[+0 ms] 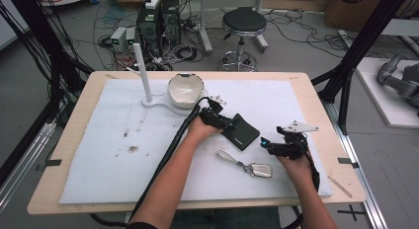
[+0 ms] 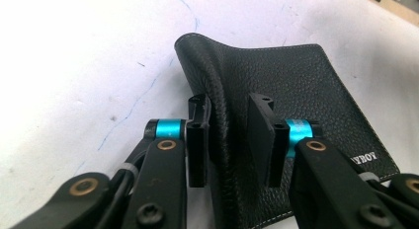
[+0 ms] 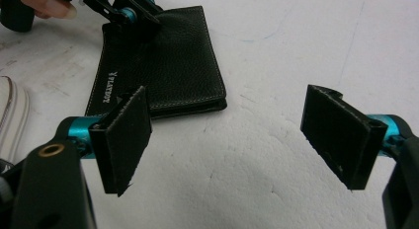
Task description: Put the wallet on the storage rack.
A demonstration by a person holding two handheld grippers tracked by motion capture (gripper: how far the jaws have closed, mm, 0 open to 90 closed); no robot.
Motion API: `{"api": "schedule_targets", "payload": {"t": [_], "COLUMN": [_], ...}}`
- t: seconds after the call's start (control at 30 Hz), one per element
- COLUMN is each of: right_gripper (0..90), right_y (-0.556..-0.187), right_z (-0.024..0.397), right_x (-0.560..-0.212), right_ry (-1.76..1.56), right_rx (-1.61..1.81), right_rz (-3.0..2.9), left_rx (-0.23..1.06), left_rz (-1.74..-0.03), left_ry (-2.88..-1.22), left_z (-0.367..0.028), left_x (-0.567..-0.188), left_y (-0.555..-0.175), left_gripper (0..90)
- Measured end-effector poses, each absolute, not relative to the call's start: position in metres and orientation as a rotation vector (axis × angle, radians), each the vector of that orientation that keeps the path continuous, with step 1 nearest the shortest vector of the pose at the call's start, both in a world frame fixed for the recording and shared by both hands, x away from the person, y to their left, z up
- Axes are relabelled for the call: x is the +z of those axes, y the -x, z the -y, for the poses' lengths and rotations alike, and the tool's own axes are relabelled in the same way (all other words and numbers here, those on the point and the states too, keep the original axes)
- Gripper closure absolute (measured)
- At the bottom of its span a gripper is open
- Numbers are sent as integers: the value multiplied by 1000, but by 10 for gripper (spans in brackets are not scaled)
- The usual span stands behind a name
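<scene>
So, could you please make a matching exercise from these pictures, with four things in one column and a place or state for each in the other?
Things:
1. wallet
2. car key
3. white bowl
4. right gripper

Places or states:
A. at the far side of the mat, beside a white post
B. open, holding nothing
C. pinched at a raised fold by the left gripper
D. lying flat on the mat between the two hands

Pairs: 1-C, 2-D, 3-A, 4-B
</scene>
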State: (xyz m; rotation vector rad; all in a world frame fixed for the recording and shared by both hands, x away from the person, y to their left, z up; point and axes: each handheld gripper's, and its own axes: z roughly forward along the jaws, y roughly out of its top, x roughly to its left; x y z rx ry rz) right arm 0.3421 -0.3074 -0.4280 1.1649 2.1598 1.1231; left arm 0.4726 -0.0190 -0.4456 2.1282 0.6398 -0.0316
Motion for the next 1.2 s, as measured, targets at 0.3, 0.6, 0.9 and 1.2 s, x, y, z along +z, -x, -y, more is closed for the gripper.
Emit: {"api": "schedule_targets", "payload": {"t": [0.3, 0.6, 0.9, 1.2], "right_gripper": [200, 200, 200, 200], "right_y": [-342, -342, -342, -343], "right_z": [308, 307, 306, 303], "right_x": [-429, -428, -429, -430], "right_ry": [-1167, -1163, -1163, -1153], "right_rx": [1120, 1113, 1107, 1101], "right_rz": [-2163, -2157, -2166, -2174], "left_rx": [67, 132, 222, 315], "left_rz": [-570, -525, -568, -590], "left_ry": [-2181, -2133, -2100, -2038], "left_z": [22, 12, -18, -52], "left_x": [-422, -383, -357, -324], "left_y": [-460, -449, -449, -445], "left_gripper": [803, 811, 813, 813]}}
